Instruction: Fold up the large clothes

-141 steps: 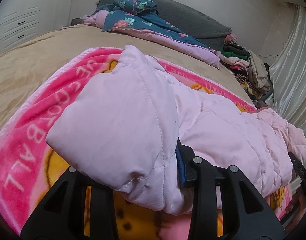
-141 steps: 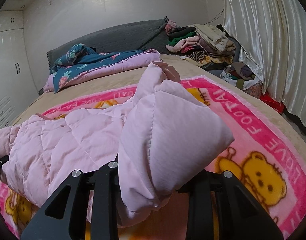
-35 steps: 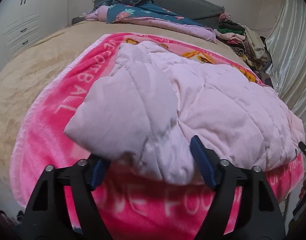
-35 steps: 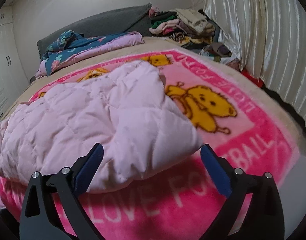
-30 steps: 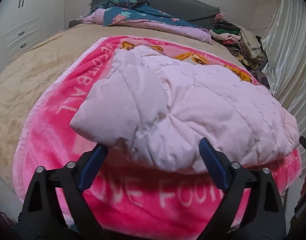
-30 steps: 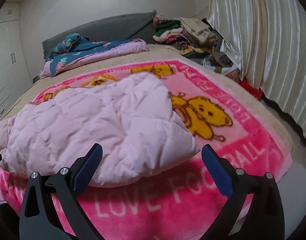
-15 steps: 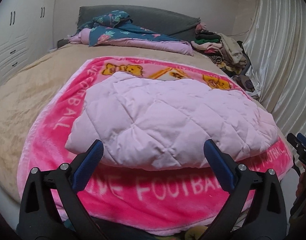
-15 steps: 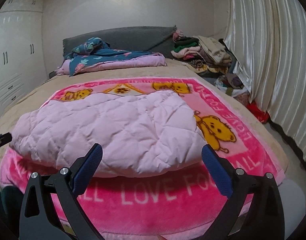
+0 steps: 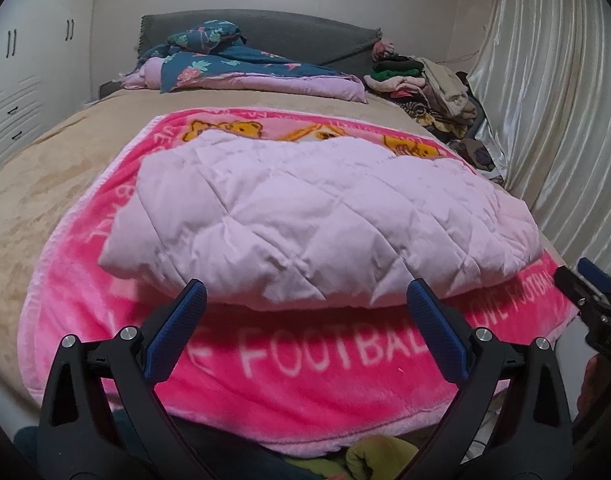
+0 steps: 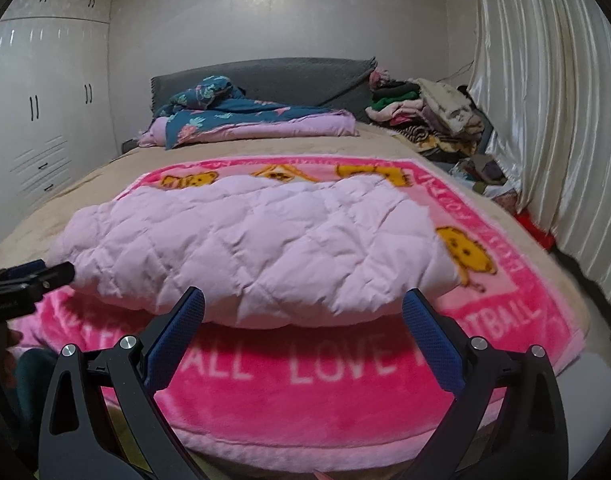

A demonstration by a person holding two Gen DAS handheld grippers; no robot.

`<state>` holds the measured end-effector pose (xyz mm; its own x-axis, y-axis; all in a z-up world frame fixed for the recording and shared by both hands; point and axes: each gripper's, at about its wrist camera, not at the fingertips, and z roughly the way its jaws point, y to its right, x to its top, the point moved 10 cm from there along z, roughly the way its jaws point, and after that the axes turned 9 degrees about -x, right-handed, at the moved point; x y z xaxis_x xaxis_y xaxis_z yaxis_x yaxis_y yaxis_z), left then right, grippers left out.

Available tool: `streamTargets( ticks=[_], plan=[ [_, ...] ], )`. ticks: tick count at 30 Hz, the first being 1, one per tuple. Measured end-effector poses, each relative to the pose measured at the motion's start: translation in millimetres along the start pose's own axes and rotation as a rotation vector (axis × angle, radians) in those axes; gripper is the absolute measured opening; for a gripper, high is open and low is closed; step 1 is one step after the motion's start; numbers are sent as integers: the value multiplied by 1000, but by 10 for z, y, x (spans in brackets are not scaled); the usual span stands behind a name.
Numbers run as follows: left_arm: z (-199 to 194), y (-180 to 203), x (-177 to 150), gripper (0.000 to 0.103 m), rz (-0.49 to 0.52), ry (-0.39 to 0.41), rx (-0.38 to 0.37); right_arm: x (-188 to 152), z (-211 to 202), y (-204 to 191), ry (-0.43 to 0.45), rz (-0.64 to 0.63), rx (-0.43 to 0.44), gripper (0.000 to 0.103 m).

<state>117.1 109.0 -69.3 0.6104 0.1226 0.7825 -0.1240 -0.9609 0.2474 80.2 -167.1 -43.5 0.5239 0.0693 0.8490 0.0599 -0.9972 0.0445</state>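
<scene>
A: What is the puffy thing on the bed [image 10: 85, 176]?

B: A pale pink coat [image 9: 305, 216], folded into a fat, wide bundle. It is soft and stitched in a diamond pattern. It lies in the middle of a fuzzy pink blanket [image 9: 325, 356] with yellow bears and big white letters.

A: Are the tongs holding it?

B: No. The left tongs [image 9: 305, 304] are spread wide, with bare blue ribbed pads [image 9: 177, 332]. They have just finished opening, and nothing is between them. The coat's near edge lies just past the tips. The right tongs [image 10: 303, 304] gape wide too, with nothing in them.

A: What does the right view show that the left does not?

B: More of the smooth white wardrobe [image 10: 45, 120] with its dark handles, and the ceiling edge. It also shows the left tongs poking in at the left side, close to the coat's end. The left view shows the right tongs [image 9: 593, 292] at its right edge instead, and something yellow-green [image 9: 381, 456] low down under the blanket.

A: What is hard to see?

B: The far edge of the coat hides part of the bears. The heap of clothes [image 10: 425, 112] by the shiny curtain [image 10: 545, 120] is a jumble. The flowery blue quilt [image 10: 233, 116] lies bunched up by the grey headboard [image 10: 285, 76]. I cannot tell what the yellow-green thing is.
</scene>
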Motion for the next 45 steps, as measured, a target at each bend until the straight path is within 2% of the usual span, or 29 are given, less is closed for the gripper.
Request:
streamTargets(
  ticks=[12, 45],
  plan=[
    [90, 84, -142, 94, 2, -41, -17, -135, 77, -366, -60, -41, 76, 99],
    [14, 32, -115, 94, -7, -24, 18, -111, 36, -353, -50, -35, 75, 99]
  ],
)
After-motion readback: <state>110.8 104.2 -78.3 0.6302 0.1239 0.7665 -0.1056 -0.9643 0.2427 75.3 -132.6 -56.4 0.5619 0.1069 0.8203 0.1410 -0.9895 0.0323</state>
